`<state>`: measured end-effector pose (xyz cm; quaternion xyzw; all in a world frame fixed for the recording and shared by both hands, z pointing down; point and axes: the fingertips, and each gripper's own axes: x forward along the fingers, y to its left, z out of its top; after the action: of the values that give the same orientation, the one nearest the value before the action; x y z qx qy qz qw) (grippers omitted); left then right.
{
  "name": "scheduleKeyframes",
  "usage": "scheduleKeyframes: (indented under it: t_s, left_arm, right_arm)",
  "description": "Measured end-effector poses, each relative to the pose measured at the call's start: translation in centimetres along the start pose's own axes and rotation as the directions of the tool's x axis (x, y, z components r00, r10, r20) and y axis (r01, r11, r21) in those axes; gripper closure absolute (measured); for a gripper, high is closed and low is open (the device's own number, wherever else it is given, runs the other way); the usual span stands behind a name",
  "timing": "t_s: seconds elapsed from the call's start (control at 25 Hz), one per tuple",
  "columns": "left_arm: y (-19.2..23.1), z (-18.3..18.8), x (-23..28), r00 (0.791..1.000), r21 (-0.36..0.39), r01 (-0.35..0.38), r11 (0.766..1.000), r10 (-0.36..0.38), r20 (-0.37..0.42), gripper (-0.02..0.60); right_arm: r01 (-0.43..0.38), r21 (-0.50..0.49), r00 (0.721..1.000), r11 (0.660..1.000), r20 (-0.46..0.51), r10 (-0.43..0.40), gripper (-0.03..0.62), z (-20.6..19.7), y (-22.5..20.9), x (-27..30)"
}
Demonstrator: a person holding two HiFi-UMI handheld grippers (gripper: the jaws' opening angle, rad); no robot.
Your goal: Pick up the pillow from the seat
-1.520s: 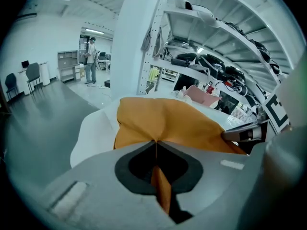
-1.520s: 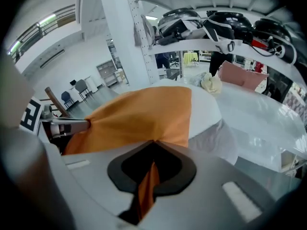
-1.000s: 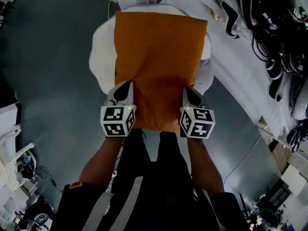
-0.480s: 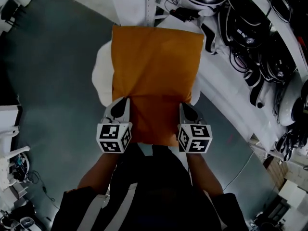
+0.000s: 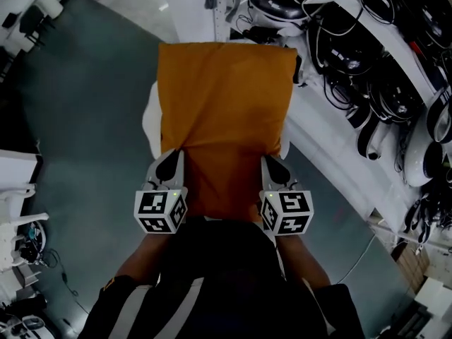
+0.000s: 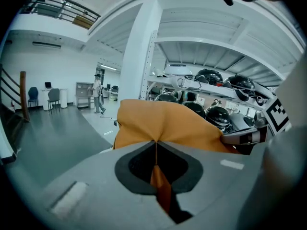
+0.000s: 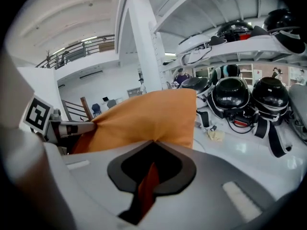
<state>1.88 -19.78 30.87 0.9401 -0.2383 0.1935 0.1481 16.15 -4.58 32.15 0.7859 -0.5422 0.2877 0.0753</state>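
- One orange pillow (image 5: 224, 111) is held up in front of the person, over the white seat (image 5: 150, 122), which shows past its left and right edges.
- The pillow is gripped at its two near corners, one claw on each side edge; the far edge hangs free.
- The left claw (image 5: 169, 164) is clamped on the near-left edge of the pillow; in the left gripper view a fold of orange cloth is seen pinched between the closed jaws of the left claw (image 6: 155, 143).
- The right claw (image 5: 273, 167) is clamped on the near-right edge in the same way, with cloth nipped between its closed jaws in the right gripper view (image 7: 152, 153).
- Two claws are counted, each with one marker cube at its near end.
- To the left, the grey floor (image 5: 85, 104) lies open and wide beside the pillow.
- To the right, a white bench (image 5: 332, 147) runs close along the pillow's right edge, so room is tight there.
- Black helmets (image 7: 231, 96) and dark cables are crowded on the bench and the shelf above; two helmets stand side by side nearest the pillow's far-right corner, and the rest cannot be counted fully.
- One white pillar (image 6: 136, 66) rises just beyond the far edge.
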Motion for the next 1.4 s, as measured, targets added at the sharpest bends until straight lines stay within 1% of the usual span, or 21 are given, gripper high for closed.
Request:
scheduleKeyframes:
  t_s: [0.12,0.36,0.6,0.84,1.12,1.4]
  left_arm:
    - [-0.6,0.3,-1.6,1.000,-0.009,-0.004,1.000,0.004,0.012,0.578]
    - [0.1,0.5,-4.1,0.999,-0.005,0.040,0.999,-0.040,0.030,0.578]
    - [2.2,0.9,-7.1,0.993,0.022,0.109,0.994,-0.110,0.043,0.578]
    - [4.1,0.8,-9.9,0.983,0.063,0.174,0.983,-0.177,0.050,0.578]
    - [6.3,-0.3,-11.9,0.974,0.079,0.221,0.972,-0.225,0.036,0.578]
    - [7.9,-2.4,-12.4,0.972,0.072,0.235,0.969,-0.235,-0.001,0.578]
  right_arm:
    - [-0.006,-0.012,1.000,1.000,0.023,0.007,0.585,0.8,0.5,-1.4]
    - [0.030,-0.015,0.998,0.999,0.056,-0.029,0.585,1.1,3.0,-3.7]
    - [0.094,0.004,0.992,0.996,0.081,-0.094,0.585,0.6,7.1,-5.6]
    - [0.156,0.027,0.982,0.987,0.106,-0.158,0.585,-0.3,10.8,-7.2]
    - [0.203,0.030,0.973,0.979,0.108,-0.205,0.585,-1.9,14.4,-8.2]
    - [0.222,0.046,0.971,0.974,0.081,-0.225,0.586,-4.1,16.1,-7.7]
